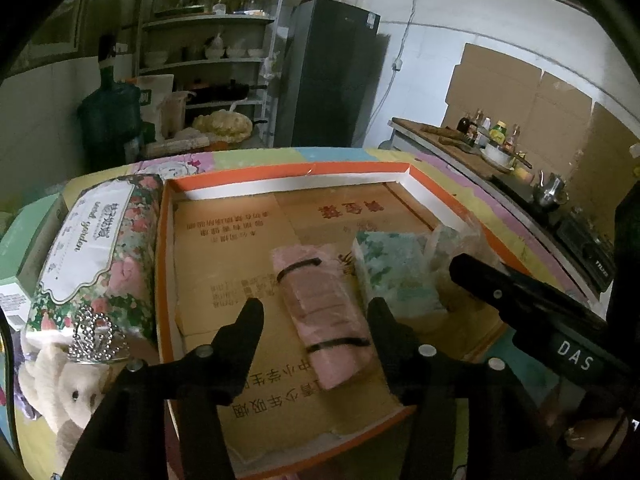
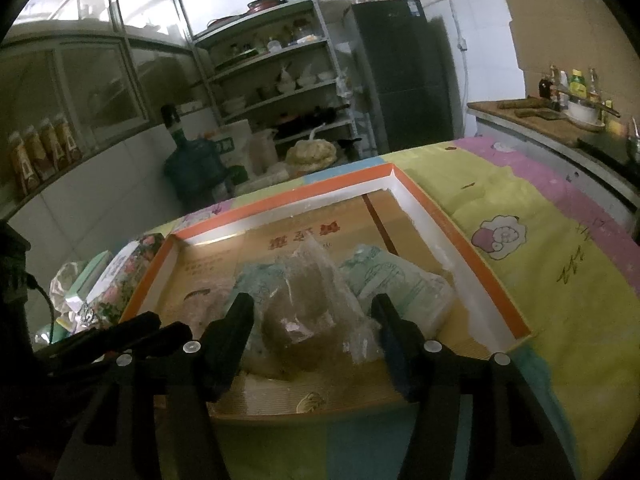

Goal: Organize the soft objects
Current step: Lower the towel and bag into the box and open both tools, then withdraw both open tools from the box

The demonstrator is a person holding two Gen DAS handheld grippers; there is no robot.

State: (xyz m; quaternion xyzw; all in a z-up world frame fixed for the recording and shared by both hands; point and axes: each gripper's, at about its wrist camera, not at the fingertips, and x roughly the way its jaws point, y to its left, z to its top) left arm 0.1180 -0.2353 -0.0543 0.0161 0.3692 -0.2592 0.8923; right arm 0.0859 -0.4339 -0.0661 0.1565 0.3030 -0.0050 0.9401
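A shallow orange-rimmed tray (image 1: 288, 172) (image 2: 476, 268) with a brown cardboard floor lies on the table. A pink rolled towel (image 1: 324, 312) bound by two black bands lies in it. My left gripper (image 1: 316, 312) straddles the towel with its jaws open, and the left finger is clear of the roll. To the towel's right lies a green floral tissue pack (image 1: 396, 272) (image 2: 400, 284). A crumpled clear plastic bag (image 2: 304, 312) with something brownish inside rests in the tray. My right gripper (image 2: 313, 308) stands open around the bag.
Left of the tray lie a long floral tissue pack (image 1: 92, 252), a pale teddy bear (image 1: 68, 392) with a silver tiara (image 1: 96, 340) and a green box (image 1: 28, 240). A colourful cloth (image 2: 540, 280) covers the table. A counter with bottles (image 1: 492, 136) stands at right, with shelves and a fridge behind.
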